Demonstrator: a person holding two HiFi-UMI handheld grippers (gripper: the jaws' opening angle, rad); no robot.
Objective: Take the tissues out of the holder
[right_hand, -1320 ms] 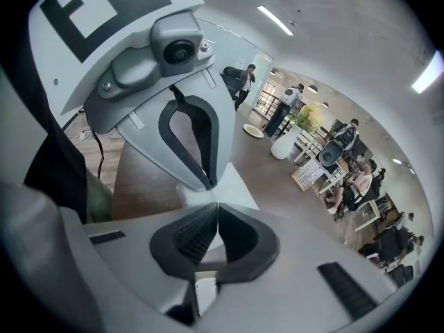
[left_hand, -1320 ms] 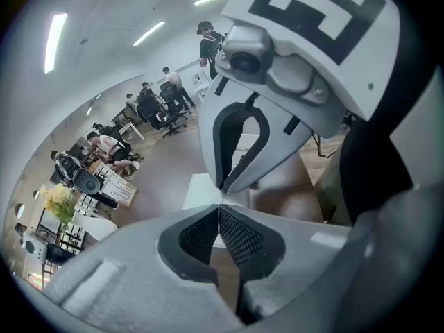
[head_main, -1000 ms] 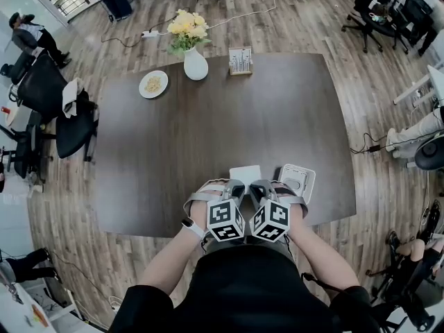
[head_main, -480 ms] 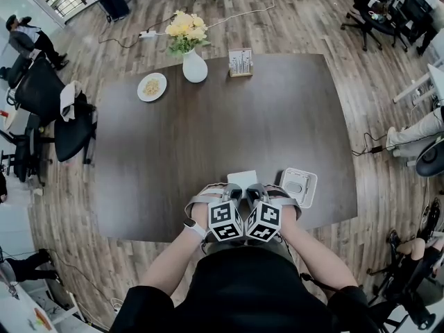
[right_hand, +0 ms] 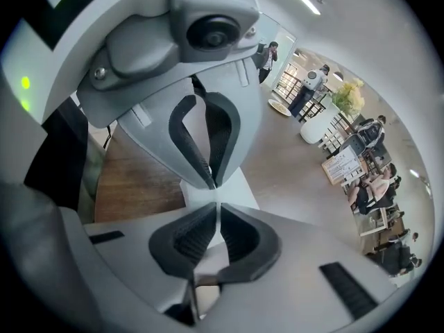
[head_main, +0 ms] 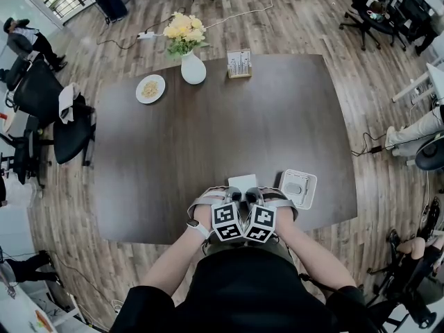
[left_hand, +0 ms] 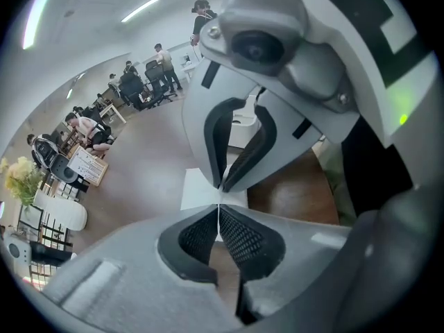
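A flat white stack of tissues (head_main: 243,181) lies on the dark table (head_main: 208,130) near its front edge. The white holder (head_main: 300,187) sits just to its right, apart from it. My left gripper (head_main: 238,195) and right gripper (head_main: 251,195) hover side by side over the near edge of the tissues, tips almost meeting. In the left gripper view my left gripper (left_hand: 219,205) is shut with nothing in it, facing the right one's jaws above the tissues (left_hand: 198,189). My right gripper (right_hand: 217,205) has its tips still together while its jaws are opening; nothing shows between them.
At the table's far side stand a white vase of yellow flowers (head_main: 192,68), a plate of food (head_main: 150,88) and a small card stand (head_main: 239,62). Office chairs (head_main: 62,127) line the left side. People sit and stand around the room.
Both grippers have drawn closer together, so their marker cubes now sit nearly touching. They have also slid slightly back toward the table's front edge.
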